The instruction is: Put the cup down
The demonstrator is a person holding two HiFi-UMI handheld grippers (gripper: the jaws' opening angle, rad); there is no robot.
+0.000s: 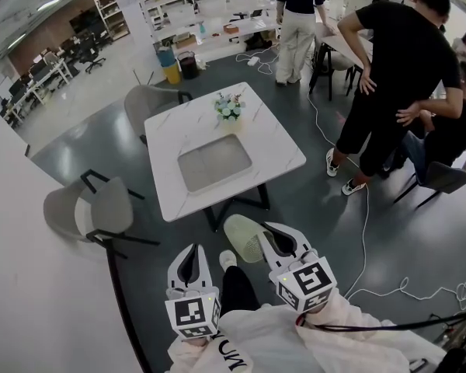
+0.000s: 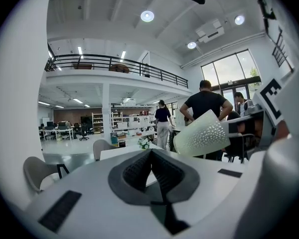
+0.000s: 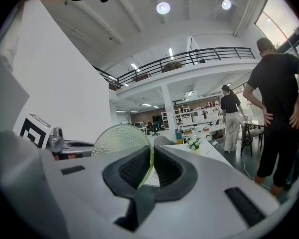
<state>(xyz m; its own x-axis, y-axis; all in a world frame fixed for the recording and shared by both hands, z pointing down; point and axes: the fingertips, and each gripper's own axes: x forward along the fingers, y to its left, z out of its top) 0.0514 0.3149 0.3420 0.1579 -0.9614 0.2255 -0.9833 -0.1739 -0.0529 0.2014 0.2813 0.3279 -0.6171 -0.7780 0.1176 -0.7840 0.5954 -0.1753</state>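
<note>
Right tool [image 1: 270, 235] clenched on the cup [image 1: 245, 238] wall. The cup sits off its left side, in the air, well short of the counter [image 1: 179, 130] ahead. Left tool [image 1: 191, 256] closed, empty. Put-down not started: carry forward, lower, release.

The cup [image 1: 245, 238] looks like pale, translucent plastic with a finely dimpled surface. The left gripper [image 1: 190, 261] and right gripper [image 1: 276, 242] have smooth matt white shells and black ribbed pads [image 3: 134, 168]. The counter [image 1: 179, 130] top is white, marble-veined and slightly glossy.
</note>
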